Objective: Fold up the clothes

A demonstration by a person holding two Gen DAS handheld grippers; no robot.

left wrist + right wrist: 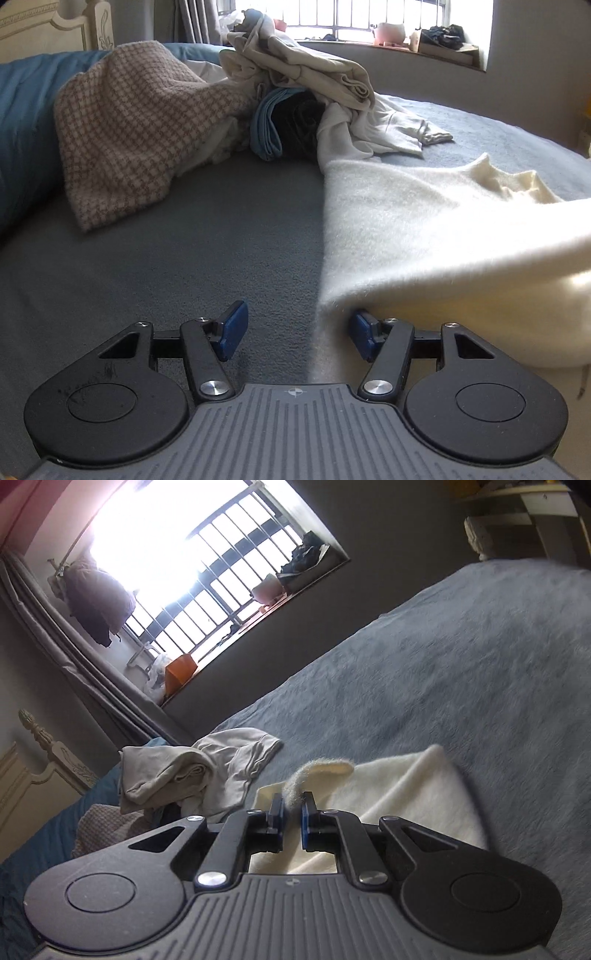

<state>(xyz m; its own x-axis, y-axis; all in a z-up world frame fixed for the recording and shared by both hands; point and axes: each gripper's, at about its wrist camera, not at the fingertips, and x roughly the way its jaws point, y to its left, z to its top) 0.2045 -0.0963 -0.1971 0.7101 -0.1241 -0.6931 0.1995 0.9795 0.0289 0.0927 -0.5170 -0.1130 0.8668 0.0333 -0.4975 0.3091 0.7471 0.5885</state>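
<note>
A cream fuzzy garment (436, 236) lies on the grey-blue bed cover, its right part lifted off the bed. My left gripper (297, 332) hovers low over the bed at the garment's near left corner; its jaws stand apart, and the cloth's edge drapes over the right blue pad (364, 332) without being pinched. In the right wrist view the same cream garment (406, 797) hangs below my right gripper (291, 821), which is shut on a raised fuzzy fold of it. The view is tilted.
A heap of unfolded clothes (295, 88) sits mid-bed: a pink checked knit (136, 136), beige and white pieces, a blue and a dark item. A blue duvet (22, 122) and headboard (55, 26) lie left. The barred window (207, 572) and its sill are beyond the bed.
</note>
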